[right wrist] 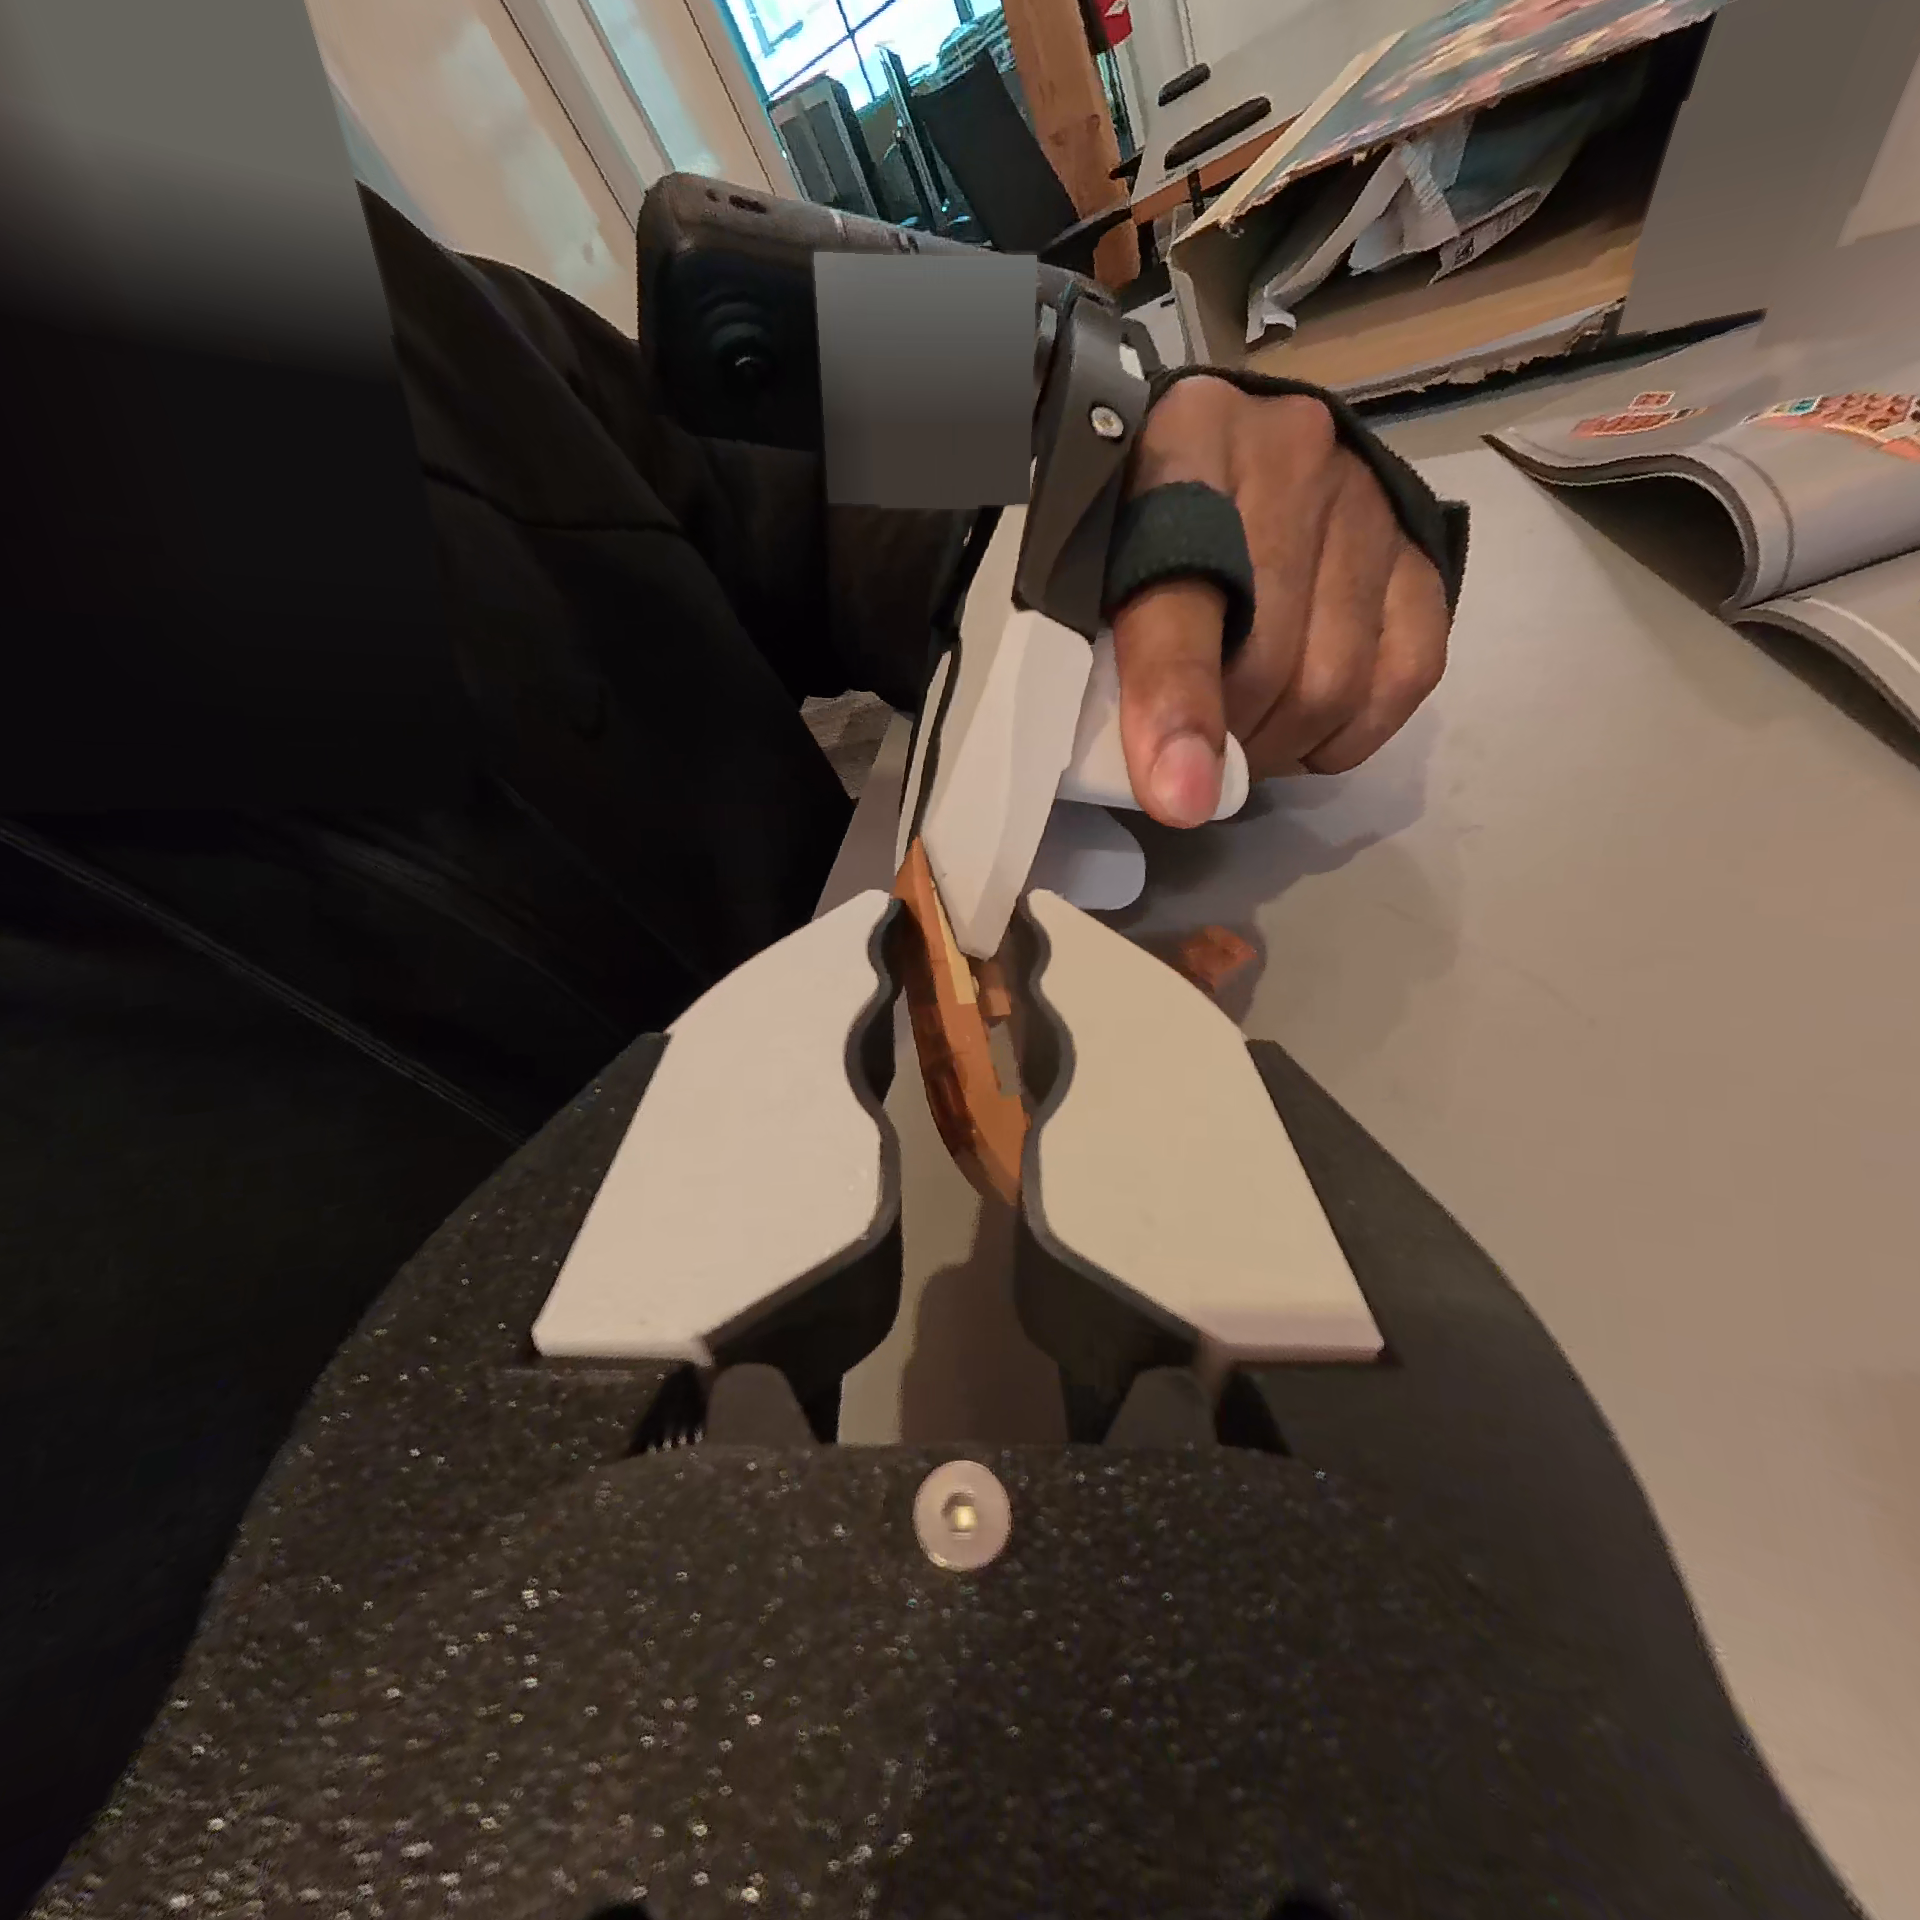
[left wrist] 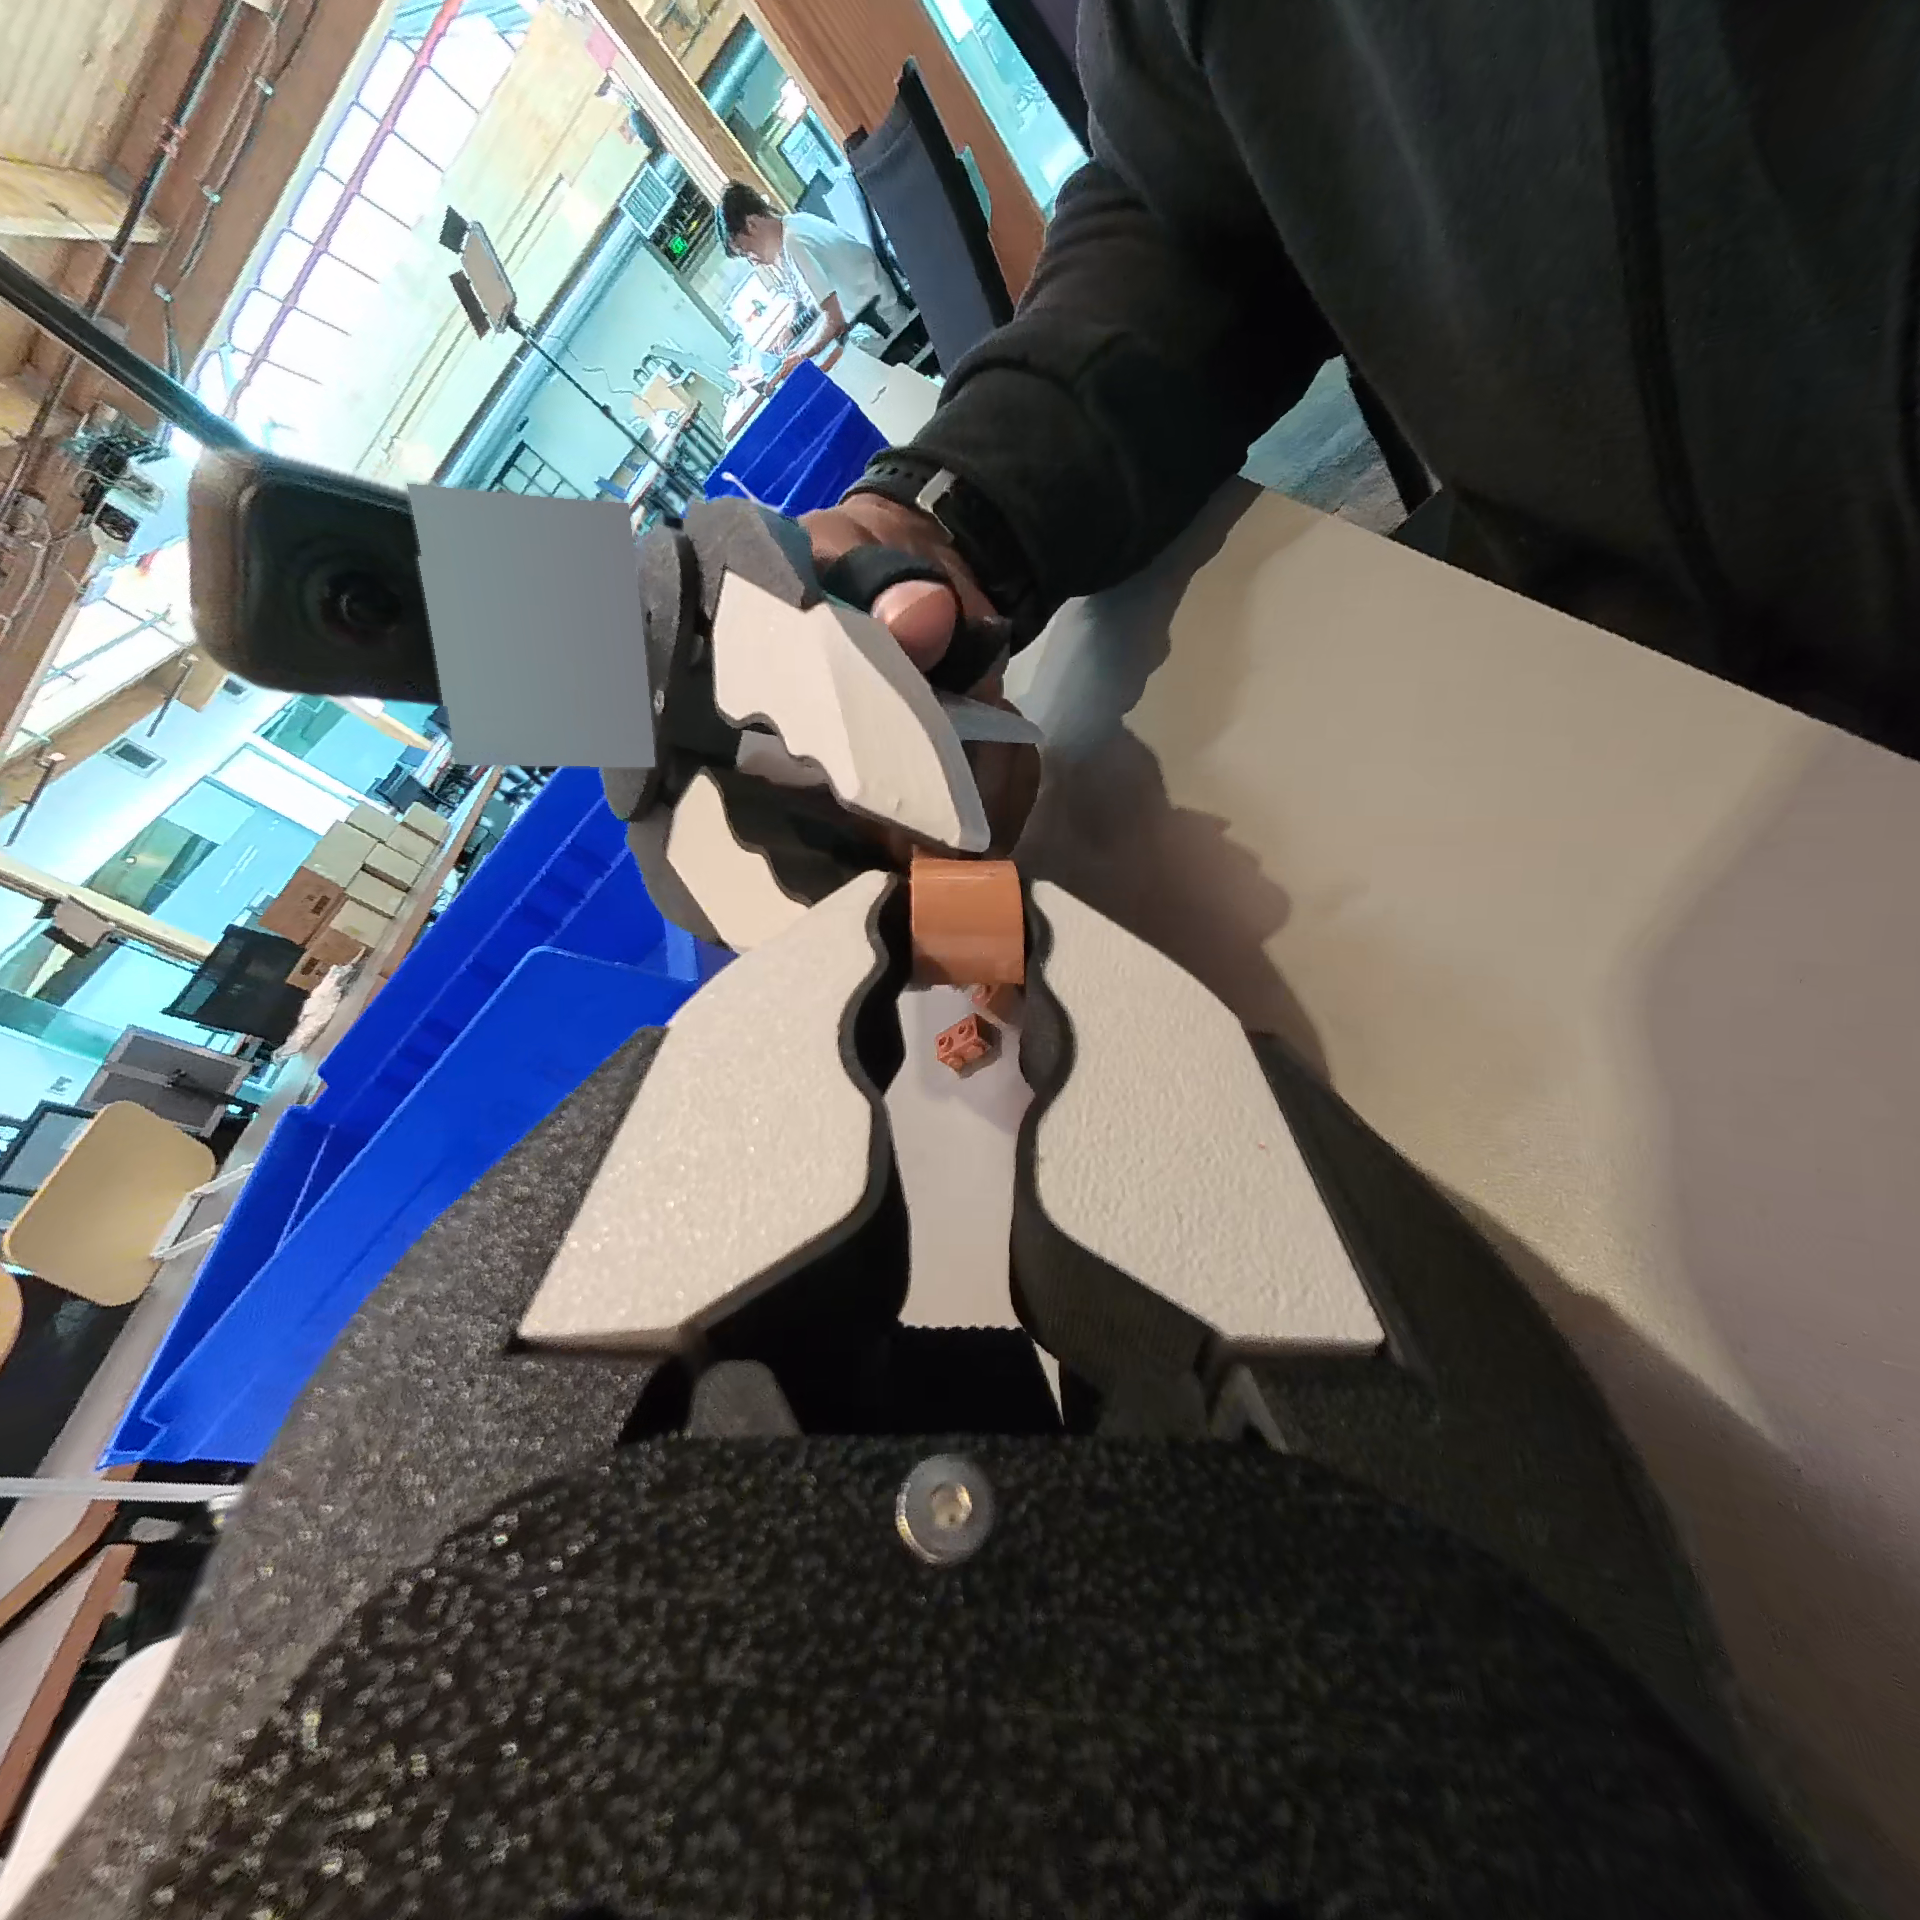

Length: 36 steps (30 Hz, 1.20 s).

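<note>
Black housing fills the foreground of each wrist view. Left tool pinches one brown brick piece at its fingertips; the right tool meets that piece from above, its grip cannot be told there. Below, two small brown bricks lie on the tabletop. Three blue bins stand to the left. In the right view, the right tool has the curved brown piece between its fingers, touching the right one; the left tool clamps its upper end. One open booklet lies far right.
</note>
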{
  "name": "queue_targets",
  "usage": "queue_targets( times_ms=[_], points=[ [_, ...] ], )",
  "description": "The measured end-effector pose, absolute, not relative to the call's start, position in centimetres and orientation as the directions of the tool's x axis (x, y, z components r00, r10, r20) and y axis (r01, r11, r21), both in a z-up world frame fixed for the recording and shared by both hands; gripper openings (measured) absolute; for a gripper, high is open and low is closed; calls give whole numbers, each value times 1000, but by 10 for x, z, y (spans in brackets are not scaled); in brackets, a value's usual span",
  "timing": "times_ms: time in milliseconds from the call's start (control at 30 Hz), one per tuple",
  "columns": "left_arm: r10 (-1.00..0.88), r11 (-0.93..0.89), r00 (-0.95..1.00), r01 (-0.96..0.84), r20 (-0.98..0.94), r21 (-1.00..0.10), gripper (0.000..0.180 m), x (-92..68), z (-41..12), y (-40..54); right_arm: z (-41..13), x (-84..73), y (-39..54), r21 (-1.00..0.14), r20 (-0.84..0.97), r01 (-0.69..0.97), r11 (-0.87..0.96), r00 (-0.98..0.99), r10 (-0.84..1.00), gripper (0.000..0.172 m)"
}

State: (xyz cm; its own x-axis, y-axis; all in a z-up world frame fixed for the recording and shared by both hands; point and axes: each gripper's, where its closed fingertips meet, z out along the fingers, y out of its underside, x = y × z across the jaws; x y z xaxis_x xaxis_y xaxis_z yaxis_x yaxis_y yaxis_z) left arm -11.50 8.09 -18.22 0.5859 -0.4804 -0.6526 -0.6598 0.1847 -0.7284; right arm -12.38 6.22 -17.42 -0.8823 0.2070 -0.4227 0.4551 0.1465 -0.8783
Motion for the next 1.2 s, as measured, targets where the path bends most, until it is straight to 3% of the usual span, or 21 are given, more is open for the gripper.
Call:
queue_targets(
  times_ms=[300, 700, 767, 833, 933, 1067, 1200],
  points=[
    [-463, 209, 545, -700, -700, -683, 18, -112, -182, 79, -174, -120, 60, -847, -497, 516, 128, -854, 151, 17],
    [-466, 196, 569, -680, -677, -707, 18, -113, -182, 82, -173, -121, 62, -857, -481, 500, 126, -863, 153, 17],
    [-437, 170, 658, -609, -613, -775, 18, -123, -173, 86, -164, -131, 67, -875, -464, 482, 52, -864, 196, 20],
    [-441, 131, 742, -502, -504, -855, 18, -131, -165, 89, -156, -138, 71, -907, -402, 421, 27, -882, 247, 38],
    [-414, 26, 852, -341, -321, -940, 18, -150, -161, 95, -145, -150, 84, -967, -214, 250, 44, -897, 388, 48],
    [-383, -82, 924, -42, -7, -996, 18, -168, -158, 101, -139, -163, 98, -983, 87, 18, 182, -830, 551, 43],
    [-347, -117, 870, 329, 349, -937, 18, -186, -150, 104, -139, -174, 105, -929, 331, -125, 347, -701, 632, 36]
  ],
)
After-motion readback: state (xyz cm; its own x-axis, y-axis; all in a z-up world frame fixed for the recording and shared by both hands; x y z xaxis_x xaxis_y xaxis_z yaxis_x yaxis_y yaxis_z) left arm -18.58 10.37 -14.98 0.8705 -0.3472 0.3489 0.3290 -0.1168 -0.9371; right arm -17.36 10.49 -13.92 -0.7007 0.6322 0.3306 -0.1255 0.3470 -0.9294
